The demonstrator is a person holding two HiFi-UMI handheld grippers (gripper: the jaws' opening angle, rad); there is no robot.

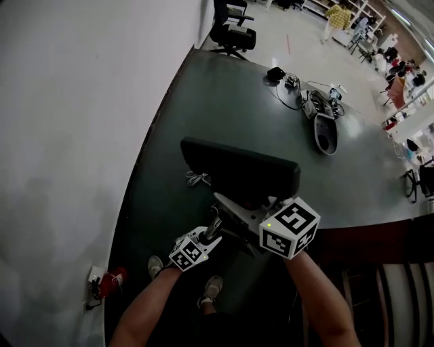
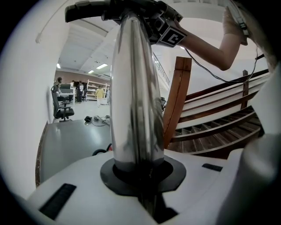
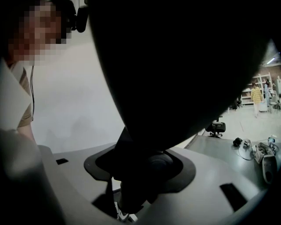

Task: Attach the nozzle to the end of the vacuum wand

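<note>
A wide black floor nozzle [image 1: 239,169] hangs in front of me above the dark floor. My right gripper [image 1: 261,215] is shut on its neck, and in the right gripper view the nozzle [image 3: 175,66] fills the picture above the jaws [image 3: 140,176]. My left gripper [image 1: 209,237] is shut on a chrome vacuum wand [image 1: 216,226], which points up toward the nozzle's neck. In the left gripper view the wand [image 2: 134,88] rises from between the jaws [image 2: 140,176] to the nozzle [image 2: 109,9] at the top. Whether the two parts are joined is hidden.
My shoes [image 1: 211,288] stand on the dark floor [image 1: 224,101]. A vacuum body [image 1: 325,132] with cables [image 1: 291,85] lies further off, with an office chair [image 1: 234,30] beyond. A white wall [image 1: 74,135] is at the left and a wooden stair rail [image 2: 178,96] at the right.
</note>
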